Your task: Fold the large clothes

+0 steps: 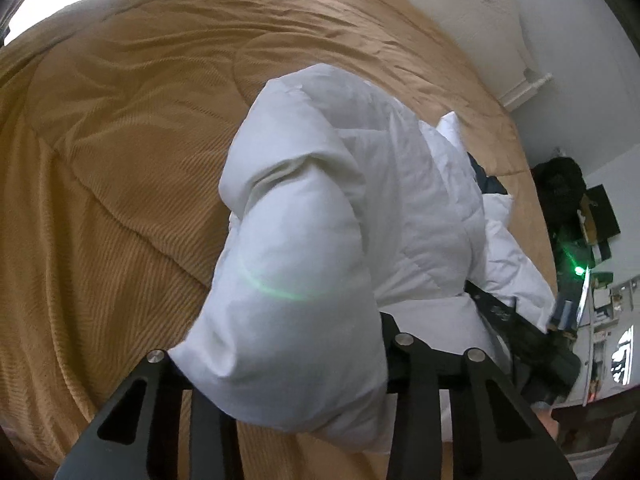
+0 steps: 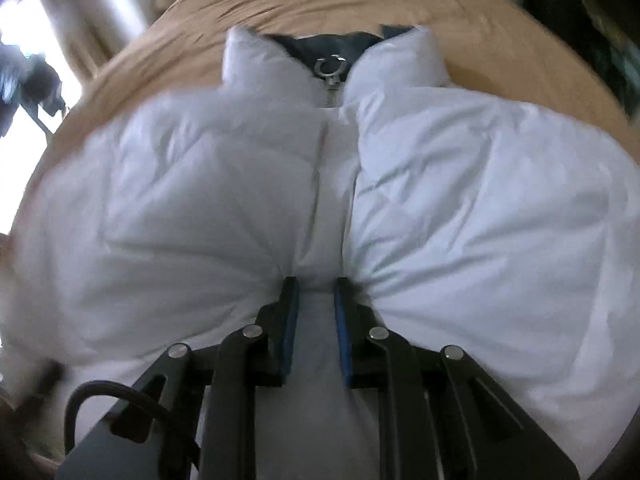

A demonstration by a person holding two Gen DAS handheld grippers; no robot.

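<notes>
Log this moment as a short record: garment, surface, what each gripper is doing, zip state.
garment: white puffer jacket, front side up, collar at the far end
surface: tan bedspread
left gripper: jaws closed on a puffy sleeve, which bulges up between them
right gripper: jaws pinch the fabric along the front centre near the hem, creases fan out from the grip
zip: closed up to the ring pull at the collar; dark lining shows behind
</notes>
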